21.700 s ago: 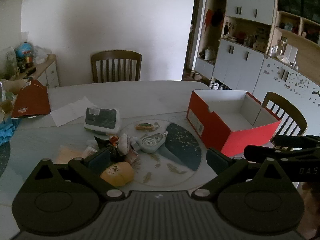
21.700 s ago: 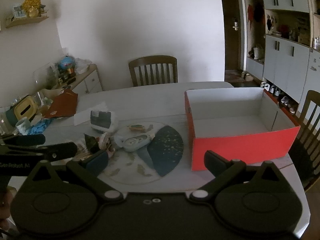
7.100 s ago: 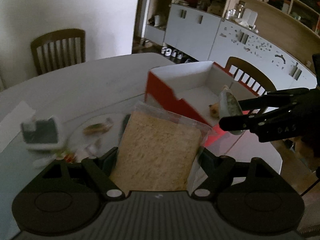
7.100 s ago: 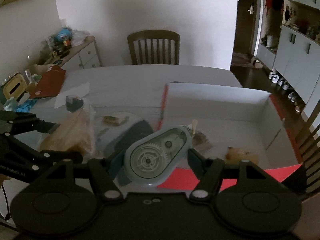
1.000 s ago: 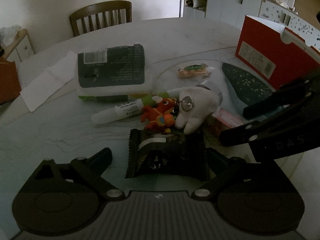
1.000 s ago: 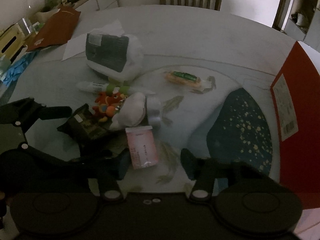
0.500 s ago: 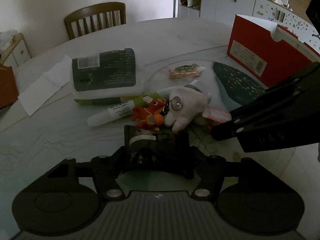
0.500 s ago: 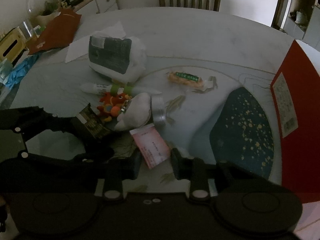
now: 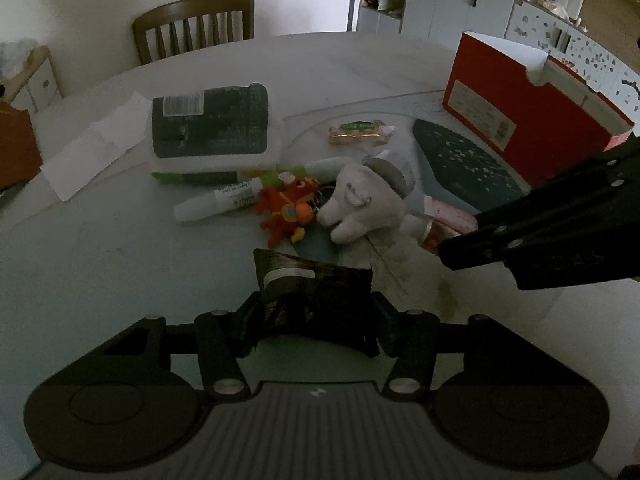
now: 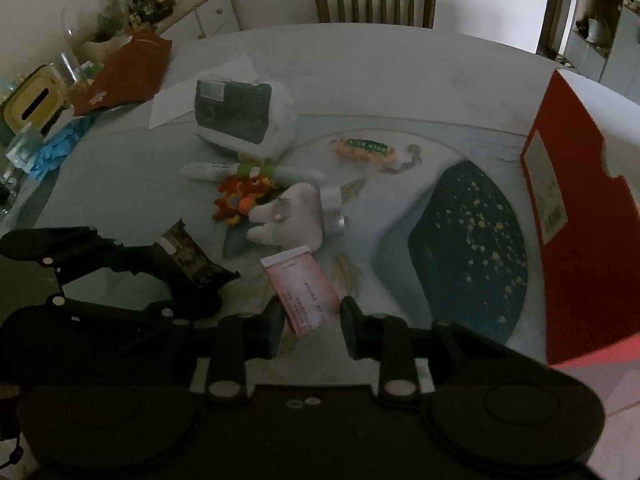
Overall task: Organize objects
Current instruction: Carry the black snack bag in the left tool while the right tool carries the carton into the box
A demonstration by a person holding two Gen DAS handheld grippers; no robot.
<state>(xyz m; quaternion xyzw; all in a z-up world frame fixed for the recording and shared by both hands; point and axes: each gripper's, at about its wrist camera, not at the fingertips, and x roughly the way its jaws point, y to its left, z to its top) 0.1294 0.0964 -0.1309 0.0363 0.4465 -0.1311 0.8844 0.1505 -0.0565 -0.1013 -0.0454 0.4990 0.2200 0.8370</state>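
Dark foil is most of what shows of the snack packet (image 9: 316, 296): its print is too dim to read, its near end is hidden between the fingers of the left tongs (image 9: 314, 320), and only a pale label strip near its far edge stands out. Those tongs are clamped on the packet, pinching both sides so that it bulges. The right-wrist view shows the same packet (image 10: 188, 258) tilted in that grip, left of the right tongs (image 10: 312, 322).

The right tongs hold a pink sachet (image 10: 302, 286) with small printed text, unreadable at this light; their fingers press its near end, and its lower corner is cut off behind the left finger. From the left wrist the sachet (image 9: 448, 216) is mostly hidden behind the right tongs' dark arm.

Just ahead of both tongs lie a white plush toy (image 9: 360, 208) touching an orange plush dragon (image 9: 290, 210), with a white tube (image 9: 218, 202) beyond them and a dark-labelled tissue pack (image 9: 210, 130) farther off. A small orange snack bar (image 10: 364, 148) sits ahead. To the right stands the red box (image 9: 520, 116); its inside cannot be seen. All rest on a pale table (image 10: 360, 72).
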